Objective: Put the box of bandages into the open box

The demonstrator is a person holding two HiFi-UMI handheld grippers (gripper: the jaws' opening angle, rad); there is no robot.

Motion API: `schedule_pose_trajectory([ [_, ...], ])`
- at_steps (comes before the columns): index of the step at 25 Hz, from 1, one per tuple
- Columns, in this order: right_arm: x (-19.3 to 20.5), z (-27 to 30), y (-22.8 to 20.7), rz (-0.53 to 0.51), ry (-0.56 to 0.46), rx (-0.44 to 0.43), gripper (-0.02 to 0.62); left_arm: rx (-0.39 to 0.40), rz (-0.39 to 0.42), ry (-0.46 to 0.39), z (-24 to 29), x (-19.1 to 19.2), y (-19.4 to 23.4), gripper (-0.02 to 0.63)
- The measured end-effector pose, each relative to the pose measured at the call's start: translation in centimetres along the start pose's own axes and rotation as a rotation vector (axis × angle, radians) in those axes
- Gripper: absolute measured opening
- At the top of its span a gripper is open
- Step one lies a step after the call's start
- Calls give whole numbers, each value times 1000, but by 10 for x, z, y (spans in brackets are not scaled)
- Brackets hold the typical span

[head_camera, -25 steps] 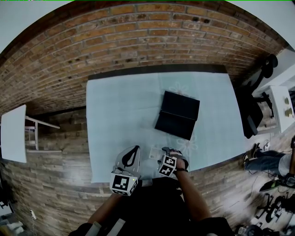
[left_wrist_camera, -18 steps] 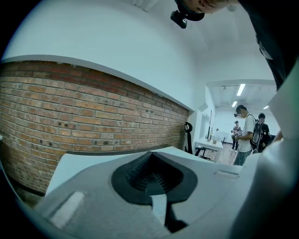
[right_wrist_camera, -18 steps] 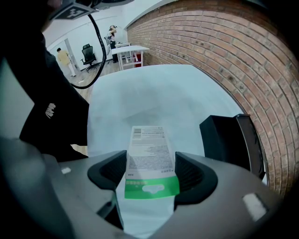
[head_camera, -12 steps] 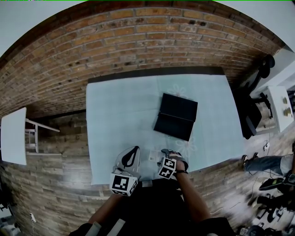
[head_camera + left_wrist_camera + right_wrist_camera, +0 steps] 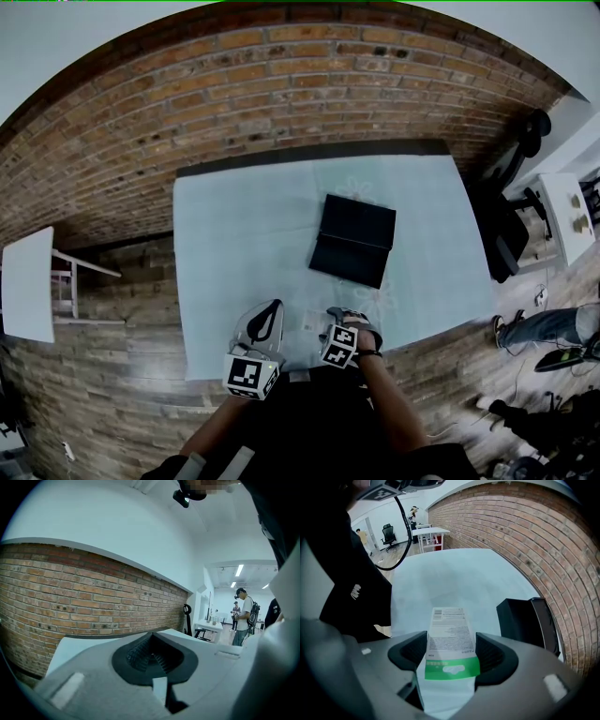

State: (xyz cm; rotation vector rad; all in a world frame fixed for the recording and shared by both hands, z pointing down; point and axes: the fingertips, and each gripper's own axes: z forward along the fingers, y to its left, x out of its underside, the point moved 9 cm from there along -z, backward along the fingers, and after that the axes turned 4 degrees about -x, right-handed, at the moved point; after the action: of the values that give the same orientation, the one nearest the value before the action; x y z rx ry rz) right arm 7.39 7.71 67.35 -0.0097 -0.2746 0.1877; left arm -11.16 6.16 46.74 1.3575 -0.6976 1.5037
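Two tools hover at the near edge of the bench (image 5: 234,234). The left tool (image 5: 151,654) has its jaws together with nothing in them. The right tool (image 5: 451,651) points steeply down, pads pressed on both long sides of the box of bandages (image 5: 451,634), which lies flat on the bench. Further out the black open box (image 5: 354,240) sits mid-bench, well apart from it, with a brick wall (image 5: 281,84) behind.
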Motion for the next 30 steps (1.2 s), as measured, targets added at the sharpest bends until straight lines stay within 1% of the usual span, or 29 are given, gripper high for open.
schedule_pose_trajectory([
  [18, 11, -26, 9, 10, -26, 52, 324, 46, 19, -11, 6, -2, -20, -2],
  [23, 12, -37, 7, 17, -51, 88, 324, 56, 23, -11, 8, -2, -25, -2],
  [30, 17, -54, 10, 30, -73, 102, 324, 64, 27, -7, 12, 0, -32, -2],
])
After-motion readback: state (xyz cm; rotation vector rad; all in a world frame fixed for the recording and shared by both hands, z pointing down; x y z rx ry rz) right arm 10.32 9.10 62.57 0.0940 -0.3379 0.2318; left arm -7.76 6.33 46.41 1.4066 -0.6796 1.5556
